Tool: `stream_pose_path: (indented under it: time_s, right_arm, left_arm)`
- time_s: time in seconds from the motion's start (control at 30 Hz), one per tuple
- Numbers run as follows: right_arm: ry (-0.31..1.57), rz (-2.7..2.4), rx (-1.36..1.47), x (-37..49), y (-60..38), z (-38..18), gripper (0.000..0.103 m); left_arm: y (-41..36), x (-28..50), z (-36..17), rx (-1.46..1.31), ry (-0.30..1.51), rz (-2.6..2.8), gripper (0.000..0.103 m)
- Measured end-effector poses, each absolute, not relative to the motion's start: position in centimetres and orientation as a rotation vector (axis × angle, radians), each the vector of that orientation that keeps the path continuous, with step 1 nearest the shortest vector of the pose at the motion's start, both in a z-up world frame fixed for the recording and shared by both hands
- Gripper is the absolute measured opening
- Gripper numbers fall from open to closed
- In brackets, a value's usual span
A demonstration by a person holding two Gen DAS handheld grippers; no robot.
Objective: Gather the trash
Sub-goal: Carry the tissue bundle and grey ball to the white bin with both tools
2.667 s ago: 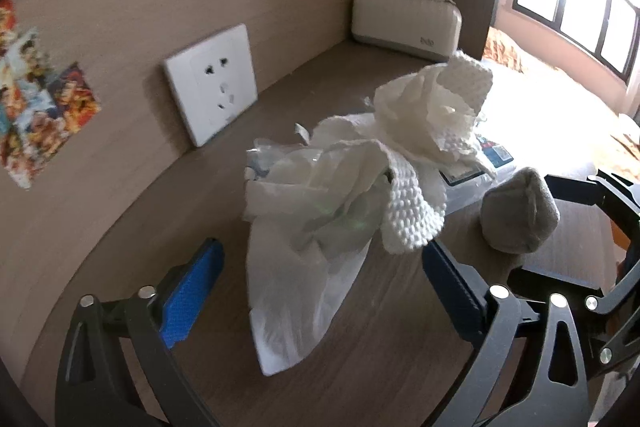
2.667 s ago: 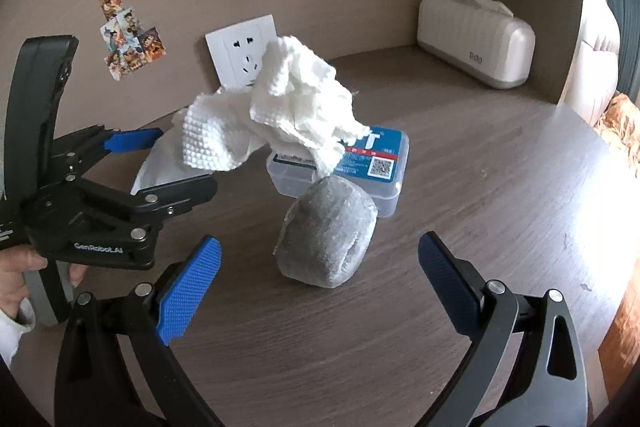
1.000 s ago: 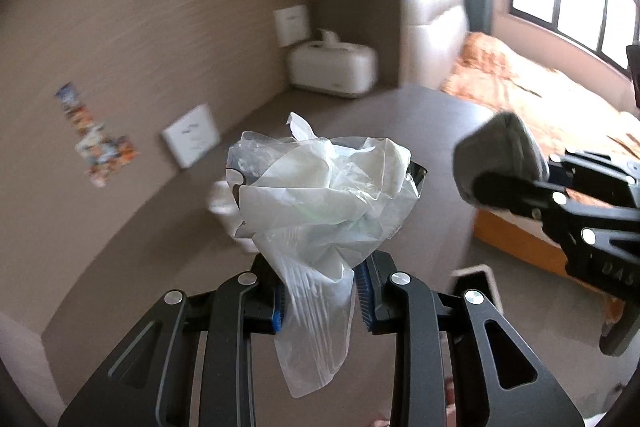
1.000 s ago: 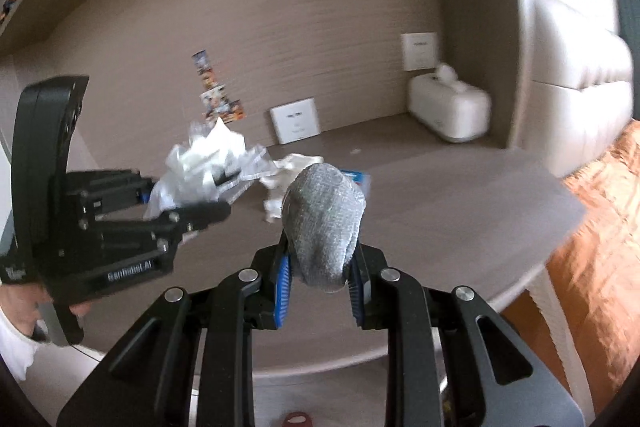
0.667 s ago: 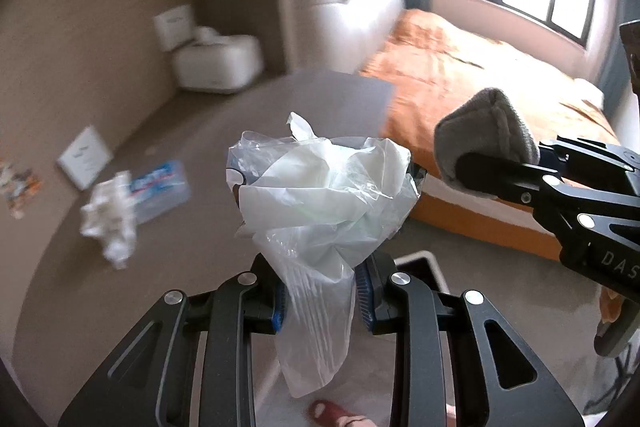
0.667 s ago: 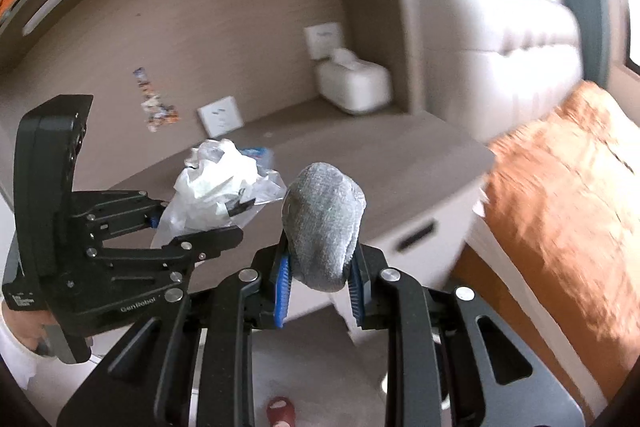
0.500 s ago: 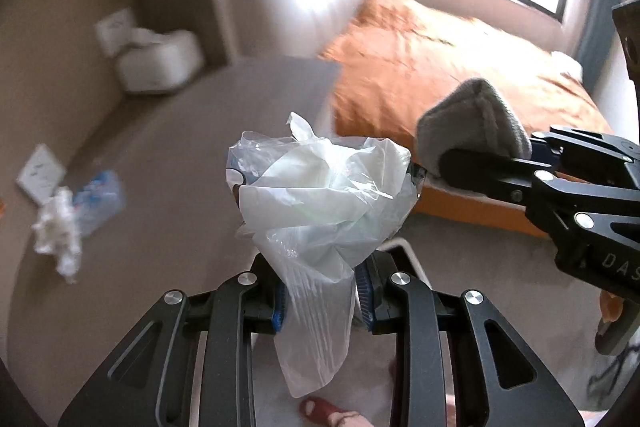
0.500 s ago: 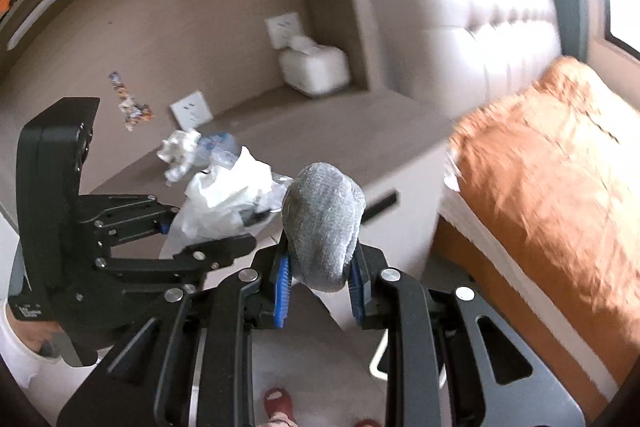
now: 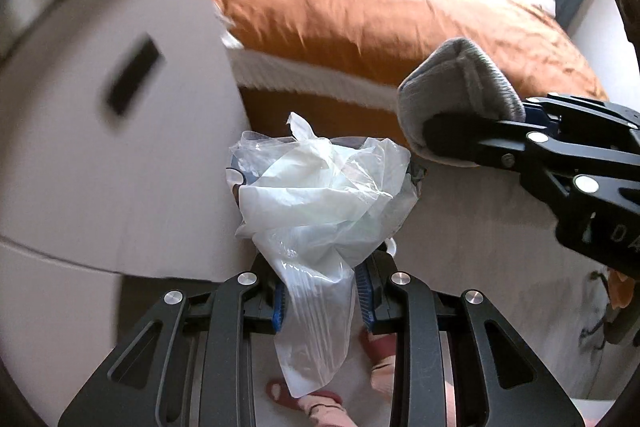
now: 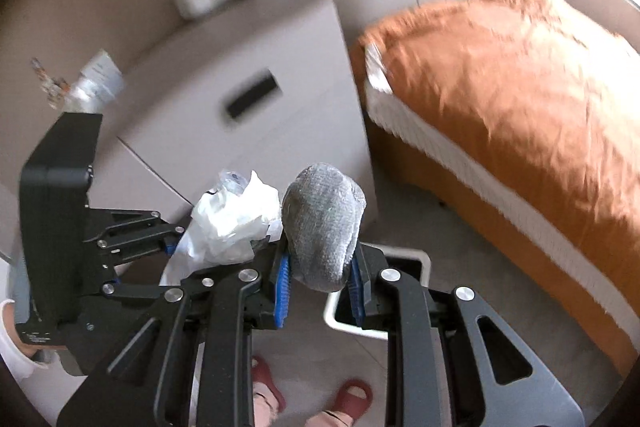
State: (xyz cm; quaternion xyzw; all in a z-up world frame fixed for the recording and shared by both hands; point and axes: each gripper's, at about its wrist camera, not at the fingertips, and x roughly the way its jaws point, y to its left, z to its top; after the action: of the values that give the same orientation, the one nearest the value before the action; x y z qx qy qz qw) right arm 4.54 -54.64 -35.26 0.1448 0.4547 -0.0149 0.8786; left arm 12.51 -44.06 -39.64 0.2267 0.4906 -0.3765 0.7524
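My left gripper (image 9: 322,297) is shut on a crumpled clear plastic bag (image 9: 320,199), which also shows in the right wrist view (image 10: 232,223). My right gripper (image 10: 318,281) is shut on a grey sock-like bundle (image 10: 324,227), seen at the right of the left wrist view (image 9: 456,95). Both are held in the air above the floor. A white-rimmed bin (image 10: 378,333) with a dark inside sits on the floor right below my right gripper, mostly hidden by it. The left gripper (image 10: 176,239) is just left of the right one.
A white bedside cabinet (image 10: 240,99) with a dark handle slot stands to the left. A bed with an orange cover (image 10: 520,87) fills the right. The person's feet in red slippers (image 10: 352,399) stand on the grey floor. The view is motion-blurred.
Both grippers closed on the bag and the bundle, lifted them off the desk, and swung right and down toward the floor, where the bin now shows under the right gripper.
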Motion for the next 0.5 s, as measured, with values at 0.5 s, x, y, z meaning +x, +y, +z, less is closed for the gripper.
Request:
stream_pose_path:
  time_s: [0.5]
  right_arm:
    - [1.138, 0.024, 0.305, 8.7, -57.8, -62.3, 0.044]
  left_arm:
    - [-48.7, 13.8, -66.8, 0.482, 1.306, -0.856, 0.063]
